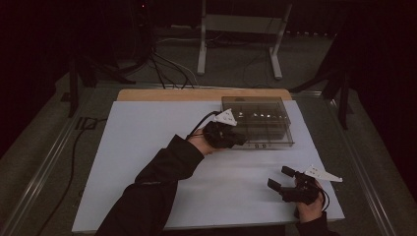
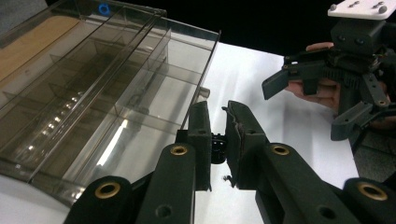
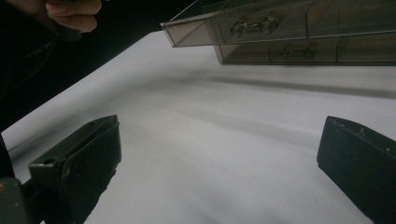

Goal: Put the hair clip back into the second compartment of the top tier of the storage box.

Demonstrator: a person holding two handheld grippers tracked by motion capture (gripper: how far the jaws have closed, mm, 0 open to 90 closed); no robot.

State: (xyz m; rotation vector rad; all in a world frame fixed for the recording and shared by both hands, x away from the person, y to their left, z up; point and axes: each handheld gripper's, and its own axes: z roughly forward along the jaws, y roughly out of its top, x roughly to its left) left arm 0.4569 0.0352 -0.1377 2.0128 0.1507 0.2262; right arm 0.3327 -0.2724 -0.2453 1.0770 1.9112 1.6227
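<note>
High view has the white surface [image 1: 147, 162] carrying a clear compartment box [image 1: 260, 123] at its far right, long axis running left to right, with the left gripper [image 1: 236, 139] right at its near edge and the right gripper [image 1: 280, 179], jaws wide apart, well short of it. Left gripper view adds what that angle hides: the jaws are pinched on a small dark part [image 2: 217, 147] just beside the box's end wall.

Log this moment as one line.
left gripper: shut on small black part, beside box | right gripper: open, empty, over table
</note>
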